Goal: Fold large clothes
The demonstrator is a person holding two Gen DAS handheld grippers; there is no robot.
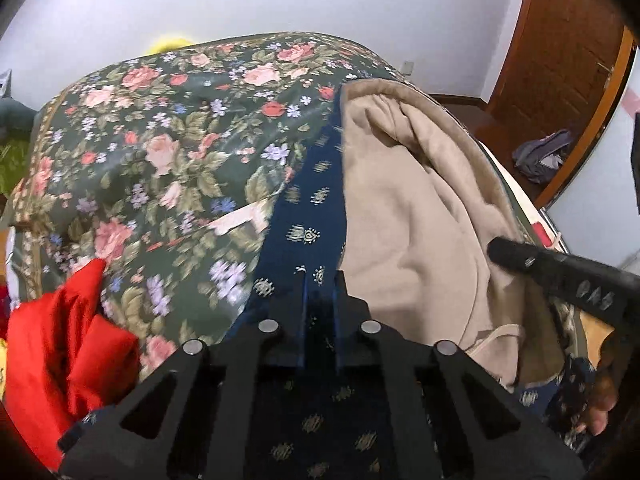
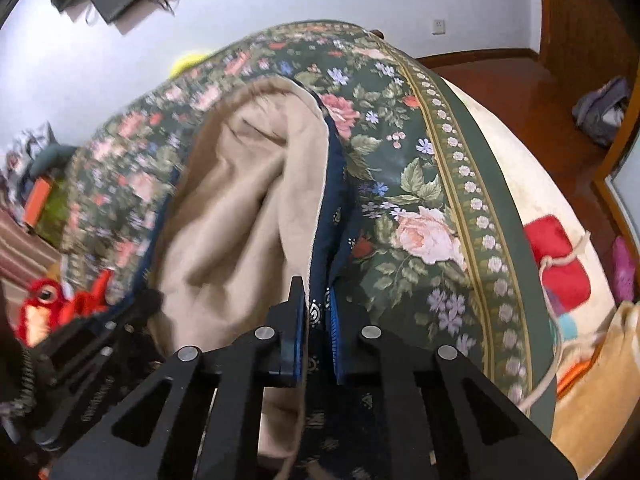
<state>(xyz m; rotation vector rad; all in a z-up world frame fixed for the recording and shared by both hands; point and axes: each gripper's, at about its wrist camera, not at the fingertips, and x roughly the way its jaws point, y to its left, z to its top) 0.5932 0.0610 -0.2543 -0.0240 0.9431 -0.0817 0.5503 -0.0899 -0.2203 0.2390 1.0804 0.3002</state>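
Here, left claw (image 1: 320, 280) and right claw (image 2: 318, 300) each clamped on the navy beige-lined garment (image 1: 308, 208) atop floral bedspread (image 1: 160, 140).

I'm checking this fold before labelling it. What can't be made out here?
- Blue patterned garment, left wrist view: near end hidden by the left gripper.
- Its tan lining, right wrist view: lower part cut off behind the right gripper.
- Red stuffed toy: blurred.

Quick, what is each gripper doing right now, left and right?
Left gripper: shut on the navy patterned garment.
Right gripper: shut on the same garment's edge, beside its beige lining.
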